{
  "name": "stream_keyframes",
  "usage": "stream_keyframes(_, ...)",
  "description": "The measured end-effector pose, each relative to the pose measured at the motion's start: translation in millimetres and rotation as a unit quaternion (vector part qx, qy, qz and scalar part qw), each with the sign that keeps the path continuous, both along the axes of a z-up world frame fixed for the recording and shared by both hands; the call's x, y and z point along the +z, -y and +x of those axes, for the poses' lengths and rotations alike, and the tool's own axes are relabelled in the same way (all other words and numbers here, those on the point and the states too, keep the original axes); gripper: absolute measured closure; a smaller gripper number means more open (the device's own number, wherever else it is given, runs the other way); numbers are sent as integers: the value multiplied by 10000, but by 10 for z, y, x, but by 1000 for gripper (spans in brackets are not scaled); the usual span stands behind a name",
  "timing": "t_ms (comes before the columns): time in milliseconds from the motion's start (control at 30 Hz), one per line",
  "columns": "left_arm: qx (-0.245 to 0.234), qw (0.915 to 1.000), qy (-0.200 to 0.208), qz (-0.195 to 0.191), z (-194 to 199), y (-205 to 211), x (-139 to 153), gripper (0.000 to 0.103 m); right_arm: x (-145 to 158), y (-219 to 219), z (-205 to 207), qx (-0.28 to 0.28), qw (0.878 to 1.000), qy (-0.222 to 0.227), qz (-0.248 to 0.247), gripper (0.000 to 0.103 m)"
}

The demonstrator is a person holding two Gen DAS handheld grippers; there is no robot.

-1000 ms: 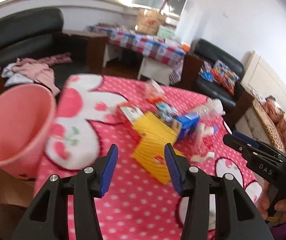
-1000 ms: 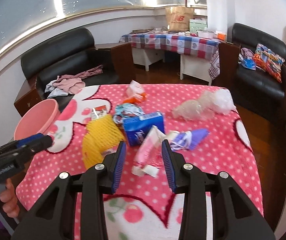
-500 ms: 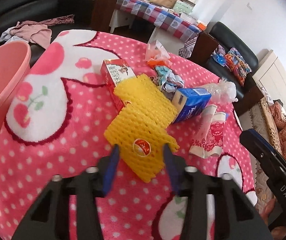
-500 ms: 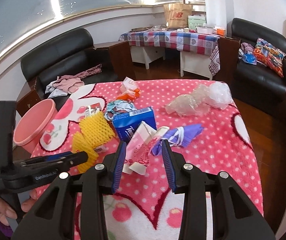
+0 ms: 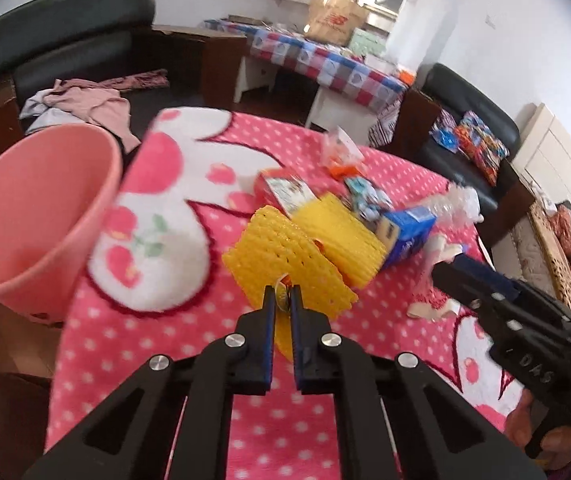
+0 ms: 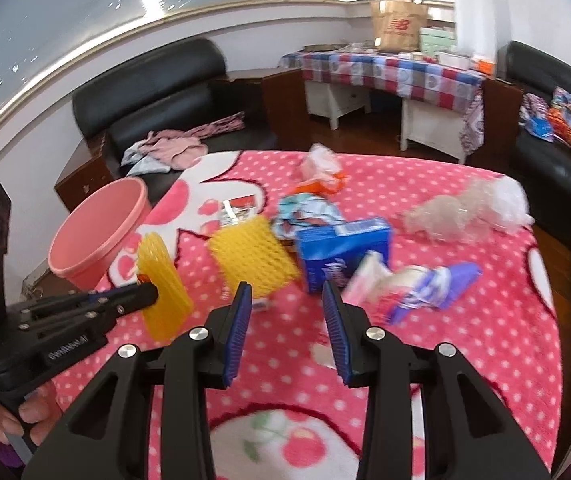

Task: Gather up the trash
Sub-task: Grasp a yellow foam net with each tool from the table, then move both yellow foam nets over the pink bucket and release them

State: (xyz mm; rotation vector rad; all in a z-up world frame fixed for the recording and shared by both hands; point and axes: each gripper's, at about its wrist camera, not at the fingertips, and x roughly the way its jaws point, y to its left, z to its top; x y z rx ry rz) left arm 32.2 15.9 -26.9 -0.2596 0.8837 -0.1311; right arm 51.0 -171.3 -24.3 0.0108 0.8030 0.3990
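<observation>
Left wrist view: a yellow foam net [image 5: 285, 264] is pinched at its near edge by the left gripper [image 5: 280, 302], whose fingers are pressed together on it. From the right wrist view the same net [image 6: 163, 284] is seen lifted clear of the pink spotted blanket [image 6: 465, 320], hanging edge-on from the gripper tip. A second foam net [image 6: 251, 258] lies on the blanket just beside it, with a red-and-white carton [image 6: 237, 210] behind. A blue tissue pack [image 6: 341, 252], crumpled wrappers [image 6: 305, 212], a pink-and-white sachet [image 6: 369, 276], a purple wrapper [image 6: 437, 284] and clear plastic [image 6: 469, 210] are scattered further right. A pink bin [image 5: 33, 216] stands at the left edge of the blanket, near the held net. The right gripper [image 6: 287, 330] is spread and empty, poised above the blanket short of the tissue pack and sachet. The carry to the bin is judged to be the step in hand. Only a thin margin of the net appears to be gripped, so it could be lost if swung fast, and being light and springy it could land on the bin rim or bounce out. The bin could also be nudged by the gripper, since it sits at the very edge of the blanket. The two grippers are close together, and a clash is possible if both are moved at once.
</observation>
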Motion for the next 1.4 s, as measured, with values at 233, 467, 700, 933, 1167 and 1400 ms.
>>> stream_keyframes(233,132,9999,69,-59,-87,-220,53,97,-178,-400,232,403,9988,-202,-206,65)
stream_keyframes(467,228,9996,155,-107,-134,-378,73,97,-352,-519,400,264,9976,-287,-564,65)
stream_keyframes(700,266,9992,220,-213,-154,-472,91,97,-320,-453,365,186,9985,-292,-425,90)
stream_keyframes(933,336,9985,422,-119,-210,-530,176,97,-22,-524,277,209,9991,92,-349,92)
stream_keyframes(1167,616,9954,725,61,-279,-736,344,97,211,-906,248,554,9972,347,-349,92)
stream_keyframes(1400,1136,9891,910,198,-357,-1182,486,97,336,-1437,244,1016,9934,459,-282,92)
